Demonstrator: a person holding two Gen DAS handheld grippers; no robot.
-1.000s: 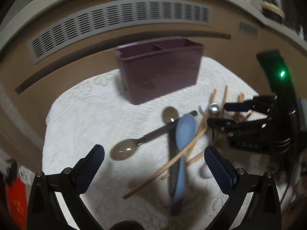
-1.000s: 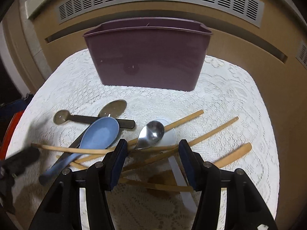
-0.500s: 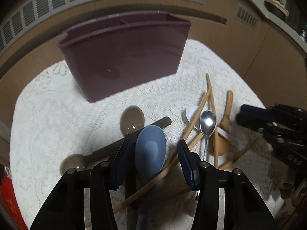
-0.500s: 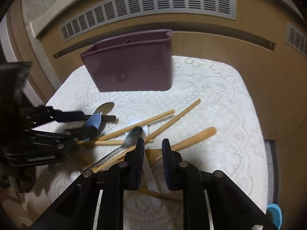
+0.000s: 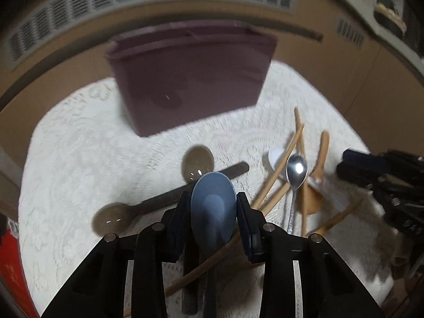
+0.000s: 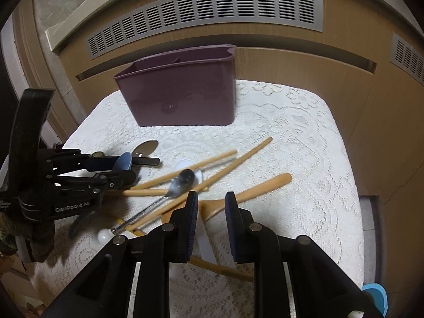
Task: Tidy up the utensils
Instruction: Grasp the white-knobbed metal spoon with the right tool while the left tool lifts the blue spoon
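Note:
My left gripper (image 5: 213, 198) is shut on the bowl of a blue spoon (image 5: 213, 206), just above the white lace cloth; it also shows in the right wrist view (image 6: 124, 169). A purple divided utensil holder (image 5: 190, 79) stands at the back (image 6: 180, 92). A metal spoon (image 5: 296, 171), wooden chopsticks (image 5: 281, 169), a wooden spoon (image 6: 249, 193) and two brown spoons (image 5: 197, 160) lie in a loose pile. My right gripper (image 6: 211, 206) hovers over the wooden spoon, jaws narrowly apart, holding nothing.
A white spoon (image 6: 204, 241) lies under the chopsticks. The cloth-covered table (image 6: 304, 159) ends at a wooden wall with vent grilles (image 6: 206, 16). A red object (image 5: 10, 270) sits off the left edge, a light blue one (image 6: 375, 295) off the right.
My left gripper moved in and closed on the blue spoon's bowl. My right gripper narrowed, pulled back and to the right, then opened slightly.

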